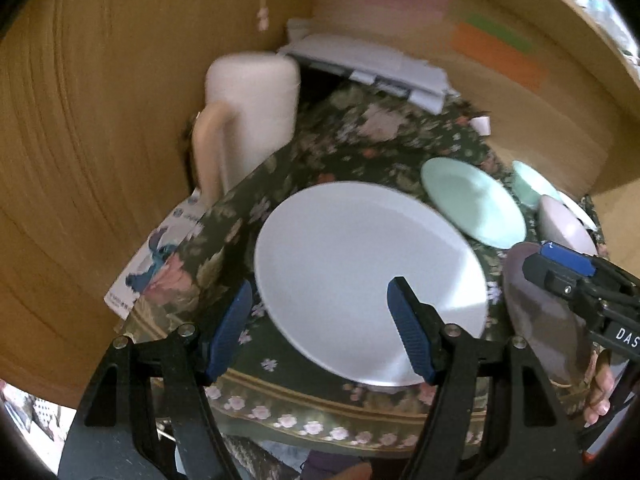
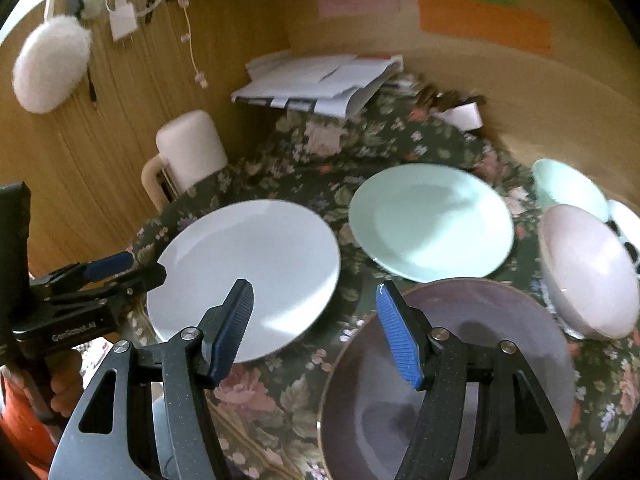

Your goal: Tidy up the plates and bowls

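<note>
- The left gripper [image 1: 320, 328] was seen partly open, nothing between its blue pads [image 1: 408, 332]; its jaws straddled the near left rim of the white plate [image 1: 368, 280] without pressing on it.
- The right gripper [image 2: 316, 332] was likewise partly open and empty, held above the gap between the white plate [image 2: 248, 272] and the purple plate [image 2: 448, 380].
- The white plate was judged nearer to the left gripper, just ahead of its fingers; the purple plate lay just right of the right gripper, so each plate was best left to its own side.
- Further out, the mint plate [image 2: 432, 224] was found beyond both, with the pink bowl [image 2: 588, 276] and mint bowl [image 2: 568, 184] at far right.
- Only in the right wrist view were the purple plate's full rim and the bowls shown clearly; in the left wrist view the floral tablecloth [image 1: 320, 420] edge was seen nearest.
</note>
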`<state>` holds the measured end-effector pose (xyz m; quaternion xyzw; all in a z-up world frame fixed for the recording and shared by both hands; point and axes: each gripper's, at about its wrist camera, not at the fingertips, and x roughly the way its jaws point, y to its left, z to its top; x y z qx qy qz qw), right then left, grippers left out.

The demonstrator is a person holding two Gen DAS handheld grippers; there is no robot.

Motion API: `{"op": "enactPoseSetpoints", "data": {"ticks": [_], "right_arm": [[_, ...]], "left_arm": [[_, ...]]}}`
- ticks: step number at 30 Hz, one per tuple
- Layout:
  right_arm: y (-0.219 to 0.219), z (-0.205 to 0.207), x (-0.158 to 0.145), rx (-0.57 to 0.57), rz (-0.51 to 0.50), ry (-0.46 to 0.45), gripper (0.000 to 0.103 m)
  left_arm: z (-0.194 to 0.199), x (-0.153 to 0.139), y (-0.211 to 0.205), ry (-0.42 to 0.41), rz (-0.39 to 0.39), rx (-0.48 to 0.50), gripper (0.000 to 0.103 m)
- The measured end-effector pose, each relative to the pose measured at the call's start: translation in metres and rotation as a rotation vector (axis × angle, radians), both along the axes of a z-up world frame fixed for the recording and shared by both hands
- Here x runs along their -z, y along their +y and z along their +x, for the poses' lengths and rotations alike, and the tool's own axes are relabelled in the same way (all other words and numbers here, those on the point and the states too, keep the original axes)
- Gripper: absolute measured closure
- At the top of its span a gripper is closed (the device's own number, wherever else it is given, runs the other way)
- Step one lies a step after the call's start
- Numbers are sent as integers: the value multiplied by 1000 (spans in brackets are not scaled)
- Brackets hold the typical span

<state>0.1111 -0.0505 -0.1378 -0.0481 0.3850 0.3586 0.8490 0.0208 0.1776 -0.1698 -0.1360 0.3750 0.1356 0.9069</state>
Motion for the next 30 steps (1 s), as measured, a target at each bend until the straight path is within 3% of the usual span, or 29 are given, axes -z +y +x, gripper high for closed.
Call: {"op": "enactPoseSetpoints", "data": {"ticks": [3, 12, 15, 21, 30], "right_arm": [[10, 7, 5, -9, -22, 24, 42], [35, 28, 26, -8, -67, 89, 43], [39, 35, 31, -5, -69, 119, 54], [43, 49, 41, 7, -74, 179, 67], [51, 60, 53, 5, -103, 241, 74]], "left_arm": [[1, 12, 10, 24, -42, -6, 33], [12, 32, 23, 72, -50, 11, 45], [17, 39, 25, 92, -45, 13, 53], [22, 40, 29, 94, -70, 35, 57], [28, 42, 27, 97, -103, 76, 61]]}}
